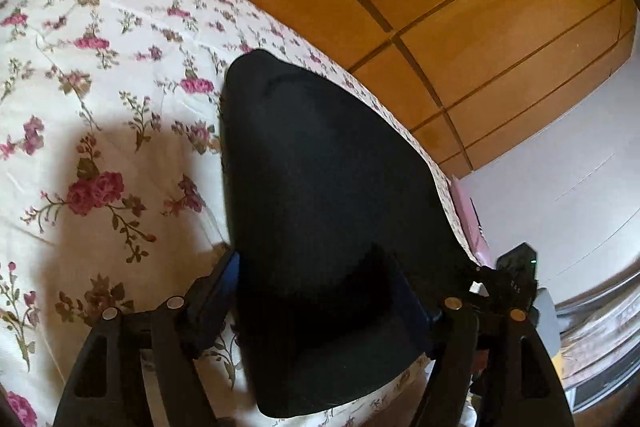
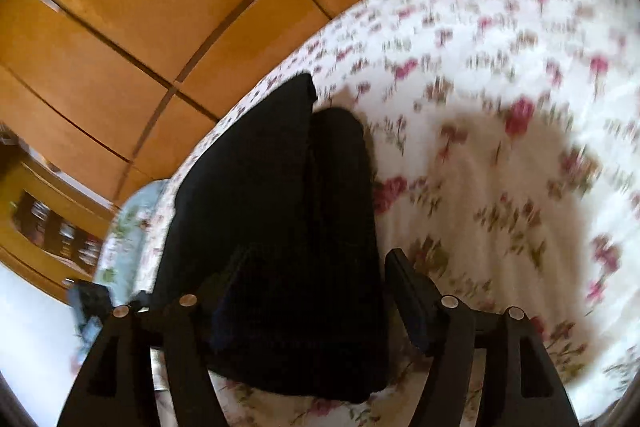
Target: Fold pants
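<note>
Pants [image 1: 320,195] on bedspread [image 1: 100,87], long axis straight ahead between both sets of spread jaws; left gripper [image 1: 316,291] straddling near edge, right gripper [image 2: 316,291] likewise, neither clamped.

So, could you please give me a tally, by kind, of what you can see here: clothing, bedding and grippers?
Clothing: 1, the black pants lying on the bed.
Bedding: 1, the floral bedsheet.
Grippers: 2, the left gripper and the right gripper, both open around the pants.
Total: 4
</note>
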{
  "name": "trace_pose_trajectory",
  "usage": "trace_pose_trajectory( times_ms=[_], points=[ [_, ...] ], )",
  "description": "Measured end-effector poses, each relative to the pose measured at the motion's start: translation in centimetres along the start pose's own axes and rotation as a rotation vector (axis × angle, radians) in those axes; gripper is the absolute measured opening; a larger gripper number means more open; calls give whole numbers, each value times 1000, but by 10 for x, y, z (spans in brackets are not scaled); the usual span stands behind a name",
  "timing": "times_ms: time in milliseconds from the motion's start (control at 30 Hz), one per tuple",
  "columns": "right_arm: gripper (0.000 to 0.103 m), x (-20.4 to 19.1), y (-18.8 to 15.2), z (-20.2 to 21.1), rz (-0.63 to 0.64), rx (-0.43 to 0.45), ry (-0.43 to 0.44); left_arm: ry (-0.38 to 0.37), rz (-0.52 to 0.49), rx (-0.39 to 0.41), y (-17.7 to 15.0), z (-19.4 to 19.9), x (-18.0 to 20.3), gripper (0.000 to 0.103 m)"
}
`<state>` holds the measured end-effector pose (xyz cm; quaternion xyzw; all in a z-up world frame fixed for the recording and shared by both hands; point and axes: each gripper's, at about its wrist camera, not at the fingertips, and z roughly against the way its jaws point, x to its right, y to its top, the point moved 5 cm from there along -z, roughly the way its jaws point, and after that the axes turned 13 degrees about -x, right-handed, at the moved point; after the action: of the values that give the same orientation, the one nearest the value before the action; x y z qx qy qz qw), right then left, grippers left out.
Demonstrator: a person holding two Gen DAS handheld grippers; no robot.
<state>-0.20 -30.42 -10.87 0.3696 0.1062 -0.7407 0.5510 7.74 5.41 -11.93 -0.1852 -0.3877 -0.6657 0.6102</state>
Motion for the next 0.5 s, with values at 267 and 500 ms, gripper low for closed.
trace_pose_trajectory(
  times_ms=[267, 500],
  points=[
    [65, -3, -1, -11, -2, -31, 58, 26, -41, -74, 0, -18, 9, 74],
    [45, -30, 2, -2, 151, 42, -42, 165, -181, 12, 1, -4, 46, 41]
  ],
)
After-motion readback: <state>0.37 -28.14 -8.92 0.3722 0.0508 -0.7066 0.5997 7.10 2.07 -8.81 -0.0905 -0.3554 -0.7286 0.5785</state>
